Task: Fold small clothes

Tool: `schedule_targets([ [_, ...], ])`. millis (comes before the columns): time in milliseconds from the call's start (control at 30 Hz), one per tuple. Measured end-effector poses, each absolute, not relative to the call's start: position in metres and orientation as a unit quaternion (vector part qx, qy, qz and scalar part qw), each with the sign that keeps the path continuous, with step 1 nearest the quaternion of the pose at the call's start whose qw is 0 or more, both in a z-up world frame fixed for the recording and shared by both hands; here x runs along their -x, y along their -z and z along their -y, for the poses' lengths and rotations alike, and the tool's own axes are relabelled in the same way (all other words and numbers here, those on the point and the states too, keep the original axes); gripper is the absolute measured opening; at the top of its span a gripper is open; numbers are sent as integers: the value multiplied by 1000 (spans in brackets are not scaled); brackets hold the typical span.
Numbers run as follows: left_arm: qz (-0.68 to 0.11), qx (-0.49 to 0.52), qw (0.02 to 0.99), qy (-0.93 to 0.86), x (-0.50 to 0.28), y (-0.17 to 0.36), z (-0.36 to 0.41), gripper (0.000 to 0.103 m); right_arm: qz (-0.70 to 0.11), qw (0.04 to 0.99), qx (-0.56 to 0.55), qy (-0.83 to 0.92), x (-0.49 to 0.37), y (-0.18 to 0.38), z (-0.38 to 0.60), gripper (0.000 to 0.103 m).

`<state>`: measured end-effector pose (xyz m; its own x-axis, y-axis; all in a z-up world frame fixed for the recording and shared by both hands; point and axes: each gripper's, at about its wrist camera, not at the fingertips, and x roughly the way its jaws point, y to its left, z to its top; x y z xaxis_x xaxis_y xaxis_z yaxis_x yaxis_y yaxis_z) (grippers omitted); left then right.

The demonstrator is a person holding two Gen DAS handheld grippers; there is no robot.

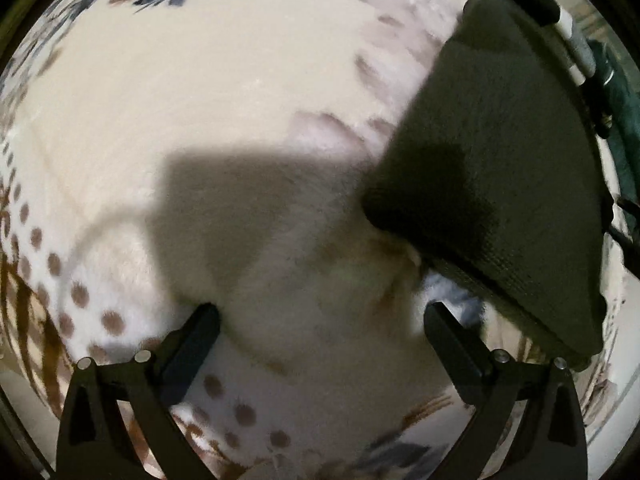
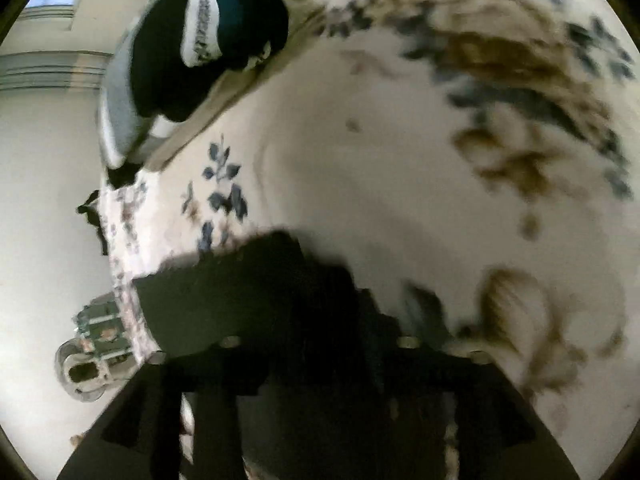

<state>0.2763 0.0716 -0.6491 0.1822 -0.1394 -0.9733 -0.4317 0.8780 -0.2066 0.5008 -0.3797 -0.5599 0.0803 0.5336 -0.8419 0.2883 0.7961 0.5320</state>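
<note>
1. Left wrist view alone shows the left gripper (image 1: 320, 320) with fingers spread wide, holding nothing, above a cream patterned blanket (image 1: 200, 92); the dark knit garment (image 1: 492, 184) hangs lifted at its right
2. Right wrist view shows the same dark knit garment (image 2: 240, 292) at the right gripper (image 2: 320, 320); blur hides whether the fingers clamp it, so cannot tell
3. Only this view shows a pile of dark and white clothes (image 2: 192, 40) at the blanket's (image 2: 360, 180) far edge

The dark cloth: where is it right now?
In the left wrist view the dark cloth hangs at right over the floral blanket; the right gripper jaws grip it.
</note>
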Motion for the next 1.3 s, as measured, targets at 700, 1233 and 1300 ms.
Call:
schedule_targets([
  [700, -599, 191, 761, -157, -319, 571, -62, 103, -687, 658, -299, -79, -329, 544, 404, 4],
  [1233, -574, 187, 797, 38, -507, 598, -75, 101, -633, 664, -382, -111, -448, 600, 431, 67],
  [1300, -577, 184, 793, 55, -522, 606, -68, 87, -624, 637, -428, -147, -471, 619, 424, 72],
])
